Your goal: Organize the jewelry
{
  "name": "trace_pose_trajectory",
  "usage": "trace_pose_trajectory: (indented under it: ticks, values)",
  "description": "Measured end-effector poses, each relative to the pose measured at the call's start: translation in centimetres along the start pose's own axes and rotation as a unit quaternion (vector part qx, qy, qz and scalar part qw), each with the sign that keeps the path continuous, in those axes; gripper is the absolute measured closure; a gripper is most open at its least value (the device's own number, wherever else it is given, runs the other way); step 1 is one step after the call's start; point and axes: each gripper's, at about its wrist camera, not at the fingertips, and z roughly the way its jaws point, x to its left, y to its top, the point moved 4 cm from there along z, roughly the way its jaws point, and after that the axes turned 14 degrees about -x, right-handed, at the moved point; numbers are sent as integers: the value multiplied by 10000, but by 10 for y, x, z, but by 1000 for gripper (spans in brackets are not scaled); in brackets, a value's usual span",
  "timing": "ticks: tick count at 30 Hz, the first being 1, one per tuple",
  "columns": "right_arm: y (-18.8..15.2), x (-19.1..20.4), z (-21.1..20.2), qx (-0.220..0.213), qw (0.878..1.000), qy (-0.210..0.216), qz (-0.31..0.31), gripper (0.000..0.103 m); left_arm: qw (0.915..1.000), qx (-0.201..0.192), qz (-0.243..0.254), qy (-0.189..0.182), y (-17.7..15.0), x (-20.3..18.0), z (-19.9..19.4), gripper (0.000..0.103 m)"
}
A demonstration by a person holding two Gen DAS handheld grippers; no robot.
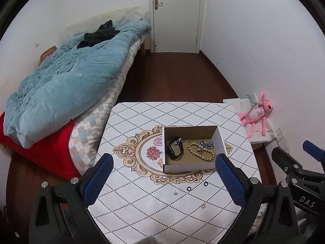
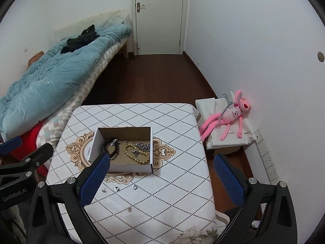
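An open white cardboard box [image 1: 220,140] [image 2: 94,144] stands on the patterned table [image 1: 142,118] [image 2: 172,122]. Inside lie a black band [image 1: 174,150] [image 2: 113,152], a wooden bead bracelet [image 1: 201,152] [image 2: 136,157] and a silver chain [image 1: 207,144] [image 2: 143,145]. Two small rings [image 1: 197,186] [image 2: 126,187], a stud [image 1: 175,193] [image 2: 104,190] and a tiny gold piece [image 1: 202,206] [image 2: 129,209] lie loose on the table in front of the box. My left gripper [image 1: 164,174] is open and empty, above the table's near side. My right gripper [image 2: 160,174] is open and empty, to the right of it.
A bed [image 1: 67,85] [image 2: 50,75] with a blue quilt touches the table's left side. A pink plush toy [image 1: 257,113] [image 2: 227,118] lies on white boxes by the right wall. A closed door [image 1: 176,14] [image 2: 160,16] stands at the far end of the wood floor.
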Motion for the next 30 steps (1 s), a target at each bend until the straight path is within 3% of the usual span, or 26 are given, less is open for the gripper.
trace_pose_trajectory:
  ticks: [5,11,13,15,20,25,28,30]
  values:
    - [-17,-2,19,370,9992,101,80,0,9996,258,67,119,-21,4,19,1]
    - [-75,5,75,1163,9912,495,381,0,9944,979,104,389,-76,17,62,1]
    - [-99,6,93,1482,9850,684,558,8,9912,1234,116,462,-96,23,75,1]
    - [-119,9,106,1727,9793,810,677,31,9879,1454,133,528,-113,27,85,1]
    - [-167,28,120,2140,9678,1082,764,36,9801,1836,170,735,-147,37,98,1]
    - [-194,53,120,2293,9650,1176,485,42,9729,2140,229,850,-173,46,103,1]
    - [-205,65,120,2335,9647,1182,278,55,9703,2232,267,888,-182,50,103,1]
    - [-213,73,120,2430,9634,1127,61,71,9698,2258,262,882,-185,51,103,1]
